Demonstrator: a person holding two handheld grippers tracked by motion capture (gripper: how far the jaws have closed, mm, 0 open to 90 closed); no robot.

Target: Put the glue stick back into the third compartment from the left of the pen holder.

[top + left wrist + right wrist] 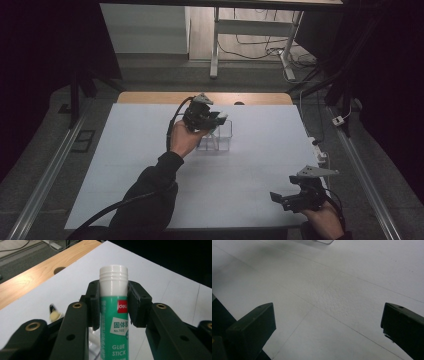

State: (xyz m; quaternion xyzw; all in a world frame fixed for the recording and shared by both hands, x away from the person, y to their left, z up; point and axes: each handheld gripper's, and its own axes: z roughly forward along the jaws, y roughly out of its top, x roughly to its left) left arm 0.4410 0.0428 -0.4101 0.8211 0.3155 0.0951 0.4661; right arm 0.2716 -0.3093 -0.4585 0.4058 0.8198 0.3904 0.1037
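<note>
Left tool (113,307) grips the glue stick (114,315) firmly, above the clear organizer (216,138) mid-counter (125,165). Stick's base is cut off; organizer's contents are hard to read. Right tool (328,325) gapes wide, holding nothing.

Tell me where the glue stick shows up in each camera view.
High view: glue stick at the left tool, above the clear box, upper centre.
Left gripper view: centre, clamped upright between black jaws.
Right gripper view: not in it.
Shared landmark: the white table.
</note>
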